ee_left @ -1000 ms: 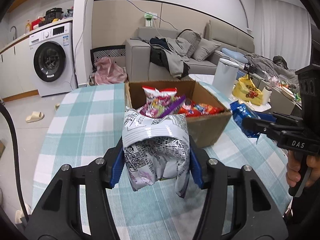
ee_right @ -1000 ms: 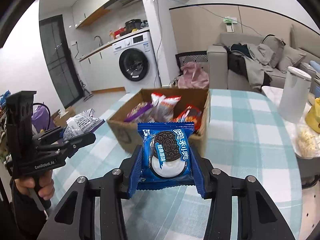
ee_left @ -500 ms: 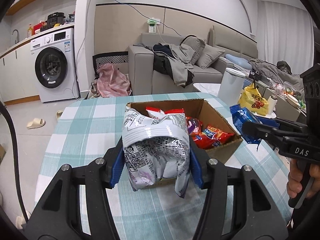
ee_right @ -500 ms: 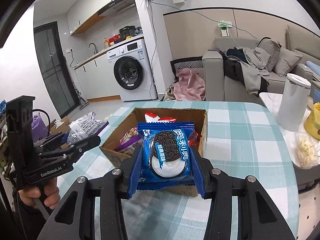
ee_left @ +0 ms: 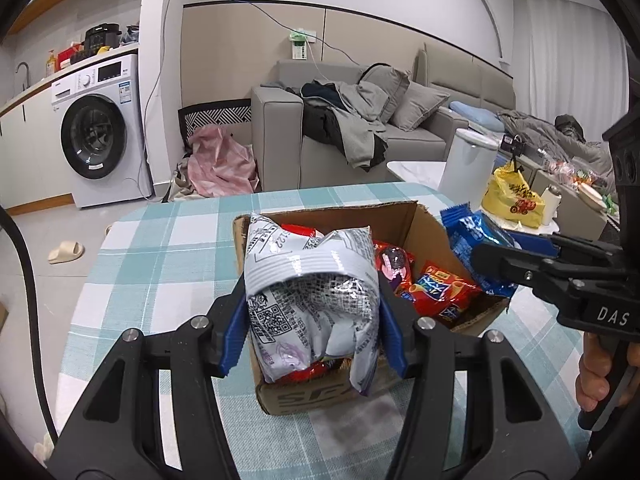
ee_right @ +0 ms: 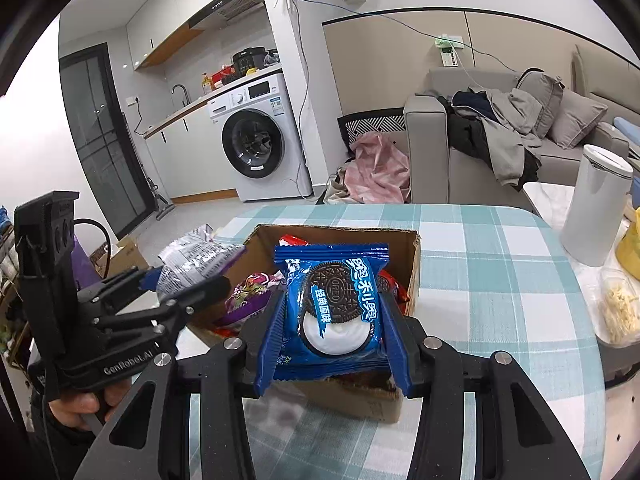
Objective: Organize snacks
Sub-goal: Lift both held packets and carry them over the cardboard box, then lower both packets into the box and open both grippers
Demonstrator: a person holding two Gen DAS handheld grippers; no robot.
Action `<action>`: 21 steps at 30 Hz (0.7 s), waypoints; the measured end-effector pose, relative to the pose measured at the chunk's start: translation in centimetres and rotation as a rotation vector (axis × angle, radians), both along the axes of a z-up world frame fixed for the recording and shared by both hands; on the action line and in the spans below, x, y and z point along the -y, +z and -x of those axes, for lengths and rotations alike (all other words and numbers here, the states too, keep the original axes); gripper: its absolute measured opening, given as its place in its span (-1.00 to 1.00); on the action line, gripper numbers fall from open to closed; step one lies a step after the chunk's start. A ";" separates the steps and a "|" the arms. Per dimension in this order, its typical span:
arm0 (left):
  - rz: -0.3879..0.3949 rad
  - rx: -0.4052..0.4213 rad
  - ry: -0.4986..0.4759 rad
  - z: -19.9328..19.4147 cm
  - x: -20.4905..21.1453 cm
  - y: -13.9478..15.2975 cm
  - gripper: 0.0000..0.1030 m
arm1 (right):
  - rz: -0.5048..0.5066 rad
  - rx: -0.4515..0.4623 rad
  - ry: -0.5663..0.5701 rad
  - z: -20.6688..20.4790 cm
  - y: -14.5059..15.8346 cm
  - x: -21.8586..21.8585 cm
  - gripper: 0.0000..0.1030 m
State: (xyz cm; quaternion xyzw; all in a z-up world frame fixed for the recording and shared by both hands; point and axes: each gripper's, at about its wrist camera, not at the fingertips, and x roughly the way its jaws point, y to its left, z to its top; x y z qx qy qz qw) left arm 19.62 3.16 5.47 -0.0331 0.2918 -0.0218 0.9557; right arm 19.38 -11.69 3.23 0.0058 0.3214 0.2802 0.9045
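An open cardboard box (ee_left: 404, 216) (ee_right: 414, 276) holding several red and purple snack packets stands on the checked table. My left gripper (ee_left: 314, 320) is shut on a silver crinkled snack bag (ee_left: 312, 292), held just over the box's near left corner. My right gripper (ee_right: 334, 320) is shut on a blue Oreo packet (ee_right: 338, 304), held over the box's near edge. Each gripper shows in the other's view: the left one with its silver bag (ee_right: 192, 256) at the box's left side, the right one with the blue packet (ee_left: 472, 240) at the box's right side.
The table carries a teal and white checked cloth (ee_right: 480, 264). A white cylindrical canister (ee_right: 596, 208) and a yellow bag (ee_left: 510, 200) stand to the right. Beyond the table are a grey sofa (ee_left: 360, 140) and a washing machine (ee_right: 260, 136).
Both grippers have moved forward with their packets, from short of the box to over its near edge. The box now looks larger and closer in both views.
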 end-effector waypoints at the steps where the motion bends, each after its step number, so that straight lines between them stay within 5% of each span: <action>1: -0.007 -0.004 0.001 -0.4 0.1 -0.3 0.03 | 0.007 0.001 -0.005 -0.2 -0.1 -0.1 -0.10; 21: -0.067 -0.038 -0.066 -3.7 3.3 -3.3 0.04 | 0.007 -0.056 -0.038 -4.5 -2.8 -1.4 -0.10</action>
